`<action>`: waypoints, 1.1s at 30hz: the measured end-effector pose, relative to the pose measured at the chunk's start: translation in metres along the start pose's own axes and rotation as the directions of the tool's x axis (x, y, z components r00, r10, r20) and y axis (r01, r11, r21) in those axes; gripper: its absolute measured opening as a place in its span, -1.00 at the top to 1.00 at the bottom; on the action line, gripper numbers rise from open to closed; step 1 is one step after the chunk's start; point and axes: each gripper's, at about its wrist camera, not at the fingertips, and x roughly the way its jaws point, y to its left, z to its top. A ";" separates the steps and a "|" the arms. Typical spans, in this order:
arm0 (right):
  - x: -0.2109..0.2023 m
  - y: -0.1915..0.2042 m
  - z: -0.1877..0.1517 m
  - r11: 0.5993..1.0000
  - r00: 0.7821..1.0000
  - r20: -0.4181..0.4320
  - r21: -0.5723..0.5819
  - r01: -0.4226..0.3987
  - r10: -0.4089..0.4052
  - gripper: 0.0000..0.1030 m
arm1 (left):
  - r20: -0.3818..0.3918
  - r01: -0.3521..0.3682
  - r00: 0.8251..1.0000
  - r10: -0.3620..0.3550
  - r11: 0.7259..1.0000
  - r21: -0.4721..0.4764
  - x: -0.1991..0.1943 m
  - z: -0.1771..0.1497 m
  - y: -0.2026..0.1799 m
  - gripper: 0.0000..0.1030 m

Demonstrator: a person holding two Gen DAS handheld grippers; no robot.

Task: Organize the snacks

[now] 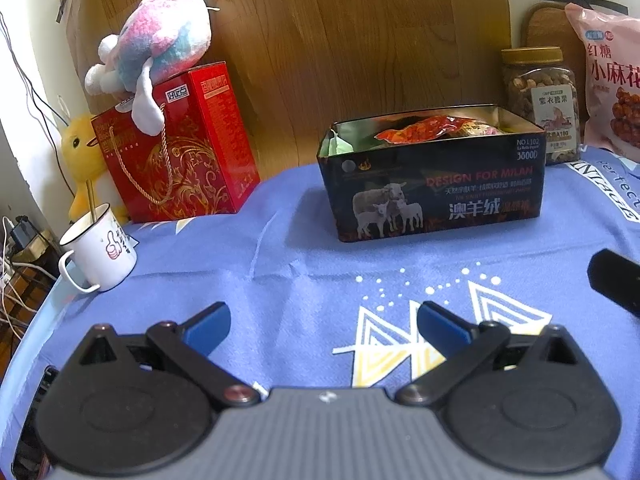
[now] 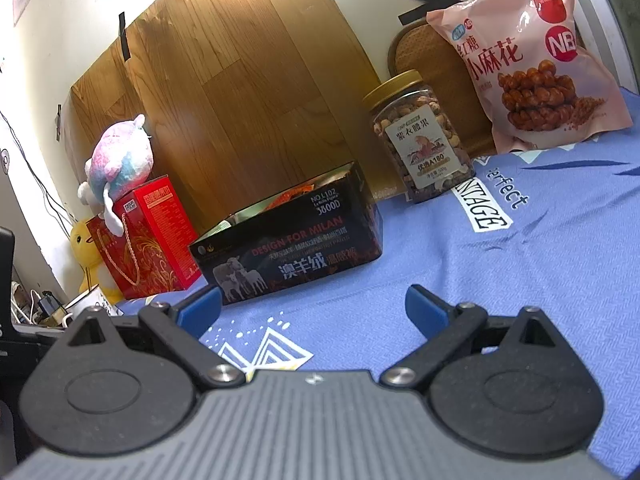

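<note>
A black open box (image 1: 436, 196) printed with sheep stands on the blue cloth (image 1: 280, 272), with a red snack packet (image 1: 432, 128) and a green packet (image 1: 338, 145) inside. It also shows in the right wrist view (image 2: 288, 256). A jar of nuts (image 2: 420, 140) with a gold lid and a pink snack bag (image 2: 532, 60) stand at the back right. The jar (image 1: 544, 100) and the bag (image 1: 612, 80) also show in the left wrist view. My left gripper (image 1: 322, 324) is open and empty above the cloth, short of the box. My right gripper (image 2: 314, 306) is open and empty.
A red gift box (image 1: 180, 148) with a plush toy (image 1: 156, 48) on top stands at the back left, beside a yellow plush duck (image 1: 80, 160). A white mug (image 1: 100, 248) sits near the table's left edge. A wooden panel (image 1: 340, 40) backs the table.
</note>
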 end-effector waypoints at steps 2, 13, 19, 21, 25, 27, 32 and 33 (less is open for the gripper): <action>0.000 0.000 0.000 1.000 1.000 -0.001 0.000 0.000 0.000 -0.94 | 0.001 0.000 1.000 0.000 1.000 0.000 -0.001 0.000 0.000 -1.00; 0.000 0.000 0.000 1.000 1.000 -0.001 0.000 0.001 -0.001 -0.94 | 0.007 0.001 1.000 -0.001 1.000 0.001 -0.005 0.000 0.000 -1.00; 0.000 0.000 0.001 1.000 1.000 -0.003 0.000 0.002 -0.002 -0.94 | 0.010 0.004 1.000 -0.004 1.000 0.012 -0.008 0.002 -0.002 -1.00; 0.001 0.000 0.001 1.000 1.000 -0.006 -0.001 0.004 -0.004 -0.94 | 0.014 0.004 1.000 -0.004 1.000 0.011 -0.009 0.004 -0.003 -1.00; 0.002 0.000 -0.001 1.000 1.000 -0.011 -0.003 0.002 -0.002 -0.94 | 0.016 0.012 1.000 -0.012 1.000 0.003 -0.010 0.005 -0.002 -1.00; 0.002 0.000 -0.001 1.000 1.000 -0.010 -0.003 0.004 -0.004 -0.94 | 0.014 0.018 1.000 -0.018 1.000 0.003 -0.011 0.005 -0.001 -1.00; 0.002 -0.001 0.000 1.000 1.000 -0.012 0.000 0.008 -0.008 -0.94 | 0.026 0.016 1.000 -0.015 1.000 -0.006 -0.017 0.004 0.004 -1.00; 0.002 -0.001 0.000 1.000 1.000 -0.011 0.001 0.009 -0.009 -0.94 | 0.025 0.014 1.000 -0.014 1.000 -0.010 -0.018 0.003 0.006 -1.00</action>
